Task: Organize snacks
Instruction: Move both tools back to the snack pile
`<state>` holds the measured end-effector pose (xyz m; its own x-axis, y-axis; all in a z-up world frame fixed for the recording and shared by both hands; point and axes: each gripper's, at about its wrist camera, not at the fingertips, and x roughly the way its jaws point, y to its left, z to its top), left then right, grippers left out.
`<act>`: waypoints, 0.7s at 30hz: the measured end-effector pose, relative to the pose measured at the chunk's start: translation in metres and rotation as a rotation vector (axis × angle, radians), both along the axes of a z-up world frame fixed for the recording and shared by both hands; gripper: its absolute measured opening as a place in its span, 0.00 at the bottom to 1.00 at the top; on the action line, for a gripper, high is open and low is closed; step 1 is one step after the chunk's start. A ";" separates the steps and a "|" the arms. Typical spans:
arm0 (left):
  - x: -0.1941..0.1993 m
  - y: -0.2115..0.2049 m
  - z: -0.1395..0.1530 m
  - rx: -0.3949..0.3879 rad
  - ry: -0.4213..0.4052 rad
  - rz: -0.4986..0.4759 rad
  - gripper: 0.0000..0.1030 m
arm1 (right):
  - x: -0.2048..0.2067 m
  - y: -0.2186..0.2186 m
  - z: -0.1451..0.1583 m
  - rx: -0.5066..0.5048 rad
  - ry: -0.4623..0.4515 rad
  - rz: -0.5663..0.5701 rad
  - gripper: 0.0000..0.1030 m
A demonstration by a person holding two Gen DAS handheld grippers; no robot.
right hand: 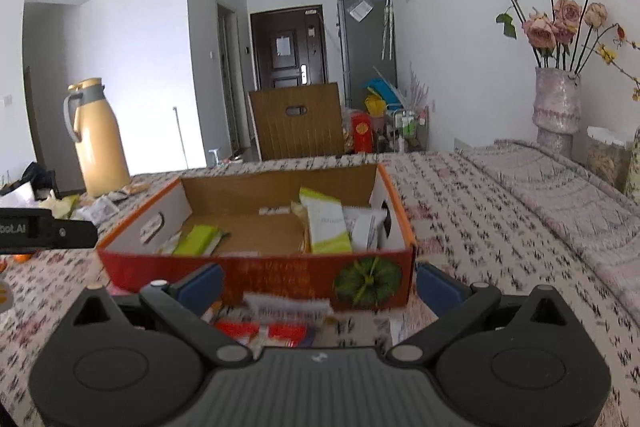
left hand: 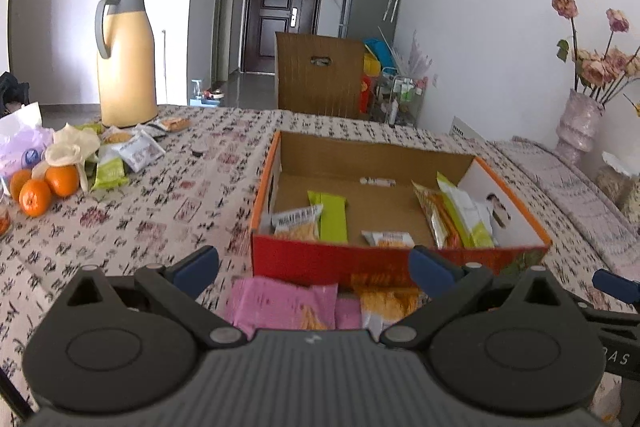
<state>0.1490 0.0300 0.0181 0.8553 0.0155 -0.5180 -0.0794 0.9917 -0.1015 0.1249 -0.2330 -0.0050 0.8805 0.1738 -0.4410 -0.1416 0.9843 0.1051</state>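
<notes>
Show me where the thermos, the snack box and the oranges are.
thermos (left hand: 127, 67): left wrist view, middle of its yellow body.
snack box (left hand: 340, 261): left wrist view, red front wall.
oranges (left hand: 61, 180): left wrist view, the rightmost orange.

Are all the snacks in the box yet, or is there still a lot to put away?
Partly done. Several packets already lie in the red box. Both grippers, left gripper and right gripper, are open and hold nothing. A pink packet lies before the box, and a snack pile waits beside the thermos.

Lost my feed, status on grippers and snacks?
Both grippers open, left, right. Box partly filled. Pink packet loose under left. Nothing blocking.
</notes>
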 end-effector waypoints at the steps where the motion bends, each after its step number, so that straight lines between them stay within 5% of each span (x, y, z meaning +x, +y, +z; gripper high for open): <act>1: -0.003 0.001 -0.002 -0.002 0.003 -0.001 1.00 | -0.004 0.001 -0.002 -0.001 0.007 0.006 1.00; 21: -0.043 0.030 -0.036 -0.051 0.092 -0.006 1.00 | -0.035 0.043 -0.024 -0.020 0.129 0.100 1.00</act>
